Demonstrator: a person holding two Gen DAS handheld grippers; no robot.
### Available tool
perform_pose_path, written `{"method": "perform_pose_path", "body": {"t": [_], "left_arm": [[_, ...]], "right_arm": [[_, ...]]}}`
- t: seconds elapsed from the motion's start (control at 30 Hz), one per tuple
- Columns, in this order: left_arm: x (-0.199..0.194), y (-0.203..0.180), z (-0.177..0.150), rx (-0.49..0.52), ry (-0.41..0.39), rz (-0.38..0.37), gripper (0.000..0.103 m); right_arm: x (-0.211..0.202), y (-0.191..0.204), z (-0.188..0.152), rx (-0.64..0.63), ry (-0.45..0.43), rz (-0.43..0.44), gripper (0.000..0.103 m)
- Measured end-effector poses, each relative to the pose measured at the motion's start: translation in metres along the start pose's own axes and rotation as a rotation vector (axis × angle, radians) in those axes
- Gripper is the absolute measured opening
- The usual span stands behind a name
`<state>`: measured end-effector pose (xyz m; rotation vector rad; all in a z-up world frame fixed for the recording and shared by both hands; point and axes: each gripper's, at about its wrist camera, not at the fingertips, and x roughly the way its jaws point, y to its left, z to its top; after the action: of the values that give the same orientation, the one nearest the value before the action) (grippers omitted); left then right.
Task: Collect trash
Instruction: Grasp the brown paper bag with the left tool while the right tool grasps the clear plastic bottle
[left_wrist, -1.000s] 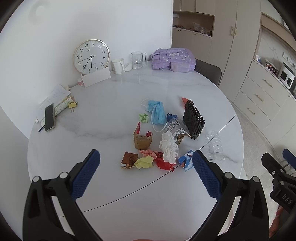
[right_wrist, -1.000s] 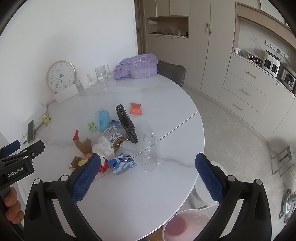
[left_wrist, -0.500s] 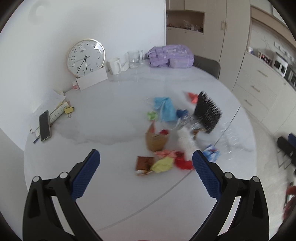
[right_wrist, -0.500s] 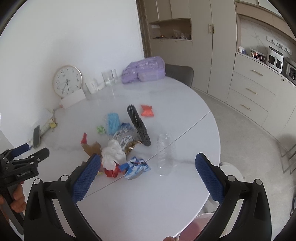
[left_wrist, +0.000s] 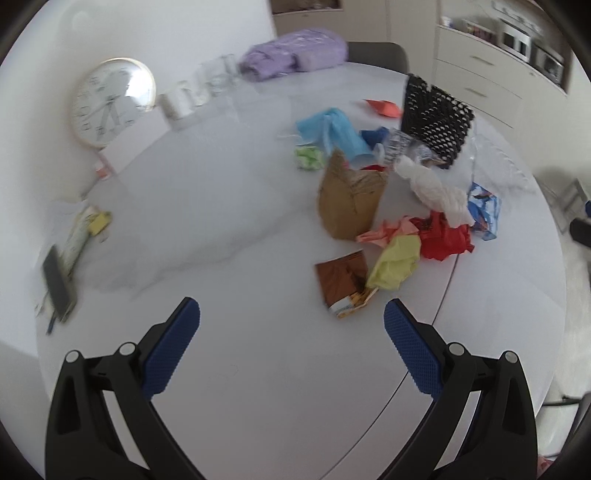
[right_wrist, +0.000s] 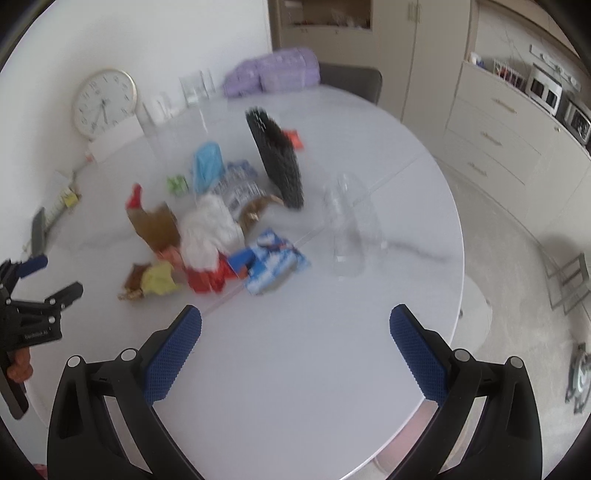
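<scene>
Left gripper (left_wrist: 291, 317): jaws wide, empty, above table (left_wrist: 221, 387). Right gripper (right_wrist: 295, 325): jaws wide, empty. Trash pile (left_wrist: 391, 206) at 1 o'clock of left gripper.

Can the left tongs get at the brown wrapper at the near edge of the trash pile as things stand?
Probably yes. The left tongs are open and empty, and the brown wrapper lies flat just ahead with bare table between; only the yellow paper crowds its right side.

Glossy marble-look table (left_wrist: 229, 206); crumpled paper scraps (left_wrist: 395, 258).
</scene>
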<state>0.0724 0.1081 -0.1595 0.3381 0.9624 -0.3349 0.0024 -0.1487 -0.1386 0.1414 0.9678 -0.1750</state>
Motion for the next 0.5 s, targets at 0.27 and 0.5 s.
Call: {"method": "perform_pose_path", "body": {"t": [0.27,0.5], "left_arm": [[0.035,-0.019,0.061,0.025,-0.079,-0.103,0.096],[0.084,-0.036,0.088,-0.031,-0.044,-0.081,0.092]], "right_arm": [[0.008,-0.011,-0.003,0.047,0.051,-0.087,0.101],[0.013,-0.035,-0.008,0.167,0.081,-0.111,0.101]]}}
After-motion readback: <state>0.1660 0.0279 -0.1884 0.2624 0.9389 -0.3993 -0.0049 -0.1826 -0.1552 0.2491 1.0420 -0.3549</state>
